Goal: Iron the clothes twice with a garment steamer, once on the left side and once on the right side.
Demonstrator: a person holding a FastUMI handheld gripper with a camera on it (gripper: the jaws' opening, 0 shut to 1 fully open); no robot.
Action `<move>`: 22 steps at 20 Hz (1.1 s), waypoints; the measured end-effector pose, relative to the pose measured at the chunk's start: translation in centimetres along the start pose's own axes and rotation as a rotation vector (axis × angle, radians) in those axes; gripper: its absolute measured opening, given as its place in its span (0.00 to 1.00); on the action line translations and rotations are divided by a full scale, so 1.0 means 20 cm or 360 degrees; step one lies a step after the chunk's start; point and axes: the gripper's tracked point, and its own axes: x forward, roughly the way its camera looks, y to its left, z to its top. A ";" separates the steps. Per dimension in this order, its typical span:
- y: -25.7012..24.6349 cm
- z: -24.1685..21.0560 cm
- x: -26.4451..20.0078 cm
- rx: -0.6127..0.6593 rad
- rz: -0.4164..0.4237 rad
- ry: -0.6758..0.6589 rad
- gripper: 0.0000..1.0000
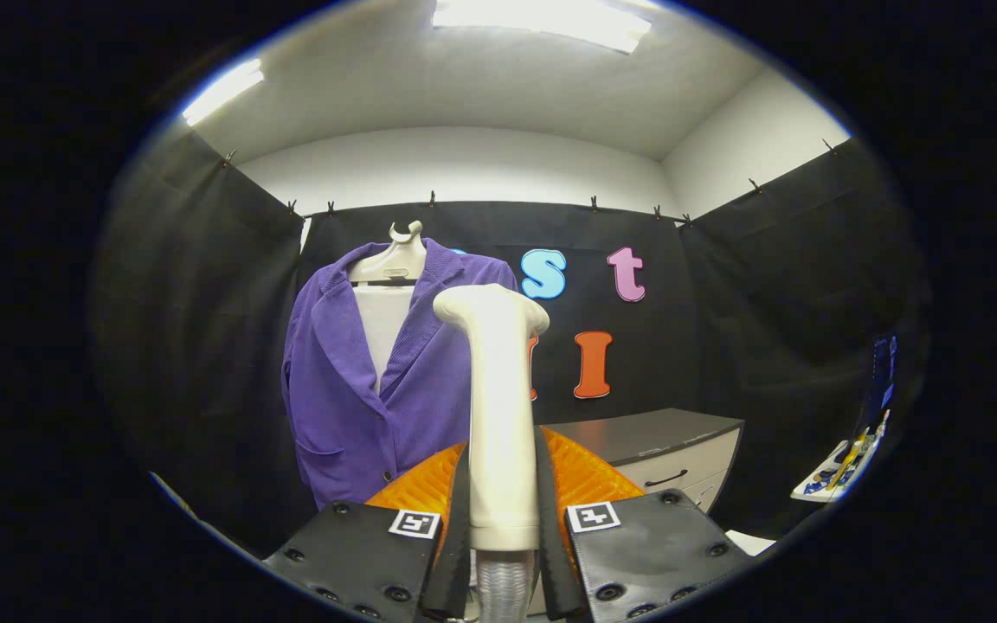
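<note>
Clamping the steamer (501,407) by its handle, the gripper (503,519) sits at the bottom centre of the frame, one finger pressed against each side of the pale upright handle. A ribbed hose (503,584) hangs from the handle's base between the fingers. The steamer's head bends over at the top, near the middle of the frame. Beyond it, left of centre, a purple jacket (351,389) hangs on a pale hanger (390,260) against the black cloth wall, its front partly hidden by the steamer. To the lower right stands a cabinet (663,450) with a dark top and drawers.
</note>
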 end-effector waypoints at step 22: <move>0.37 -0.07 0.61 -0.0138 -0.0016 -0.0030 0.40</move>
